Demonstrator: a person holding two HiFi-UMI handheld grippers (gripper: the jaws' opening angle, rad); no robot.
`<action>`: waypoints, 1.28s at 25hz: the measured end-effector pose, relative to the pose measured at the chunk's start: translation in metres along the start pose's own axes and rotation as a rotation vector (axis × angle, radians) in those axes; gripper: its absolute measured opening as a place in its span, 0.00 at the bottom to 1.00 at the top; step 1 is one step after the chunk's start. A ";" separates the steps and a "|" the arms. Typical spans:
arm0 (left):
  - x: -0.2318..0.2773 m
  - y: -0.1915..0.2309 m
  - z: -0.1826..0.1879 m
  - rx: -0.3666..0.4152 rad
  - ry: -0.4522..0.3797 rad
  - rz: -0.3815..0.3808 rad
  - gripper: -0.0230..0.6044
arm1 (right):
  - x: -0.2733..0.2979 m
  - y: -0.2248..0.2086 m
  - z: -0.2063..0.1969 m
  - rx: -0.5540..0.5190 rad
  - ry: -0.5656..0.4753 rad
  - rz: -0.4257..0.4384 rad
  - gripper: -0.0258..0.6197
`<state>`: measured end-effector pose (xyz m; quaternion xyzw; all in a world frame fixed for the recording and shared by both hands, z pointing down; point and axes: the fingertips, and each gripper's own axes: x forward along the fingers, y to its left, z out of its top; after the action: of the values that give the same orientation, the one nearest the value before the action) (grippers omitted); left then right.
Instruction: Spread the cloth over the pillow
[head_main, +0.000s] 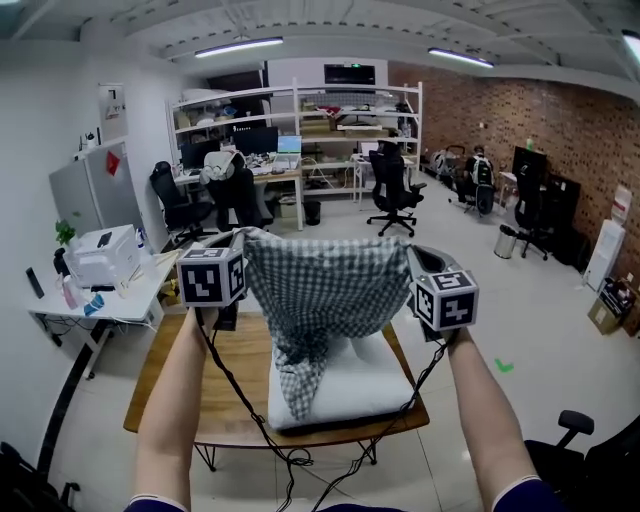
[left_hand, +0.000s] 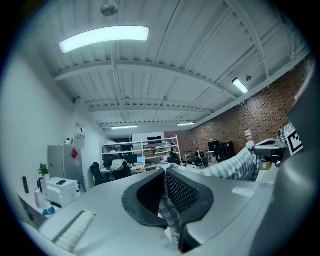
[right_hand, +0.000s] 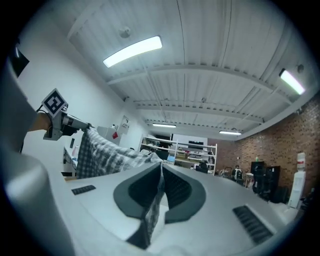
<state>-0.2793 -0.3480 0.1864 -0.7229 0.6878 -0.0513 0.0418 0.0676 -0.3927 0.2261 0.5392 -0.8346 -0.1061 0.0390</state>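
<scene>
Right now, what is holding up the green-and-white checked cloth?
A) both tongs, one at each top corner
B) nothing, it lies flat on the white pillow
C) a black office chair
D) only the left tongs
A: the left tongs and the right tongs are each shut on a top corner of the green-and-white checked cloth, which hangs stretched between them over the white pillow.

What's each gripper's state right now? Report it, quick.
Left gripper: shut on one upper corner of the checked cloth.
Right gripper: shut on the other upper corner of the checked cloth.
</scene>
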 end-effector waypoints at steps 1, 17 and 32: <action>-0.004 0.004 0.006 -0.006 -0.012 0.004 0.06 | 0.001 -0.004 0.012 -0.007 -0.018 -0.006 0.07; -0.093 0.020 0.122 -0.015 -0.237 0.039 0.06 | -0.032 -0.018 0.177 -0.110 -0.240 -0.020 0.07; -0.161 0.012 0.216 0.005 -0.354 0.050 0.06 | -0.095 -0.029 0.279 -0.146 -0.387 -0.053 0.07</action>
<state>-0.2700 -0.1901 -0.0320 -0.7032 0.6873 0.0763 0.1653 0.0824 -0.2798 -0.0475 0.5264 -0.8020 -0.2689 -0.0859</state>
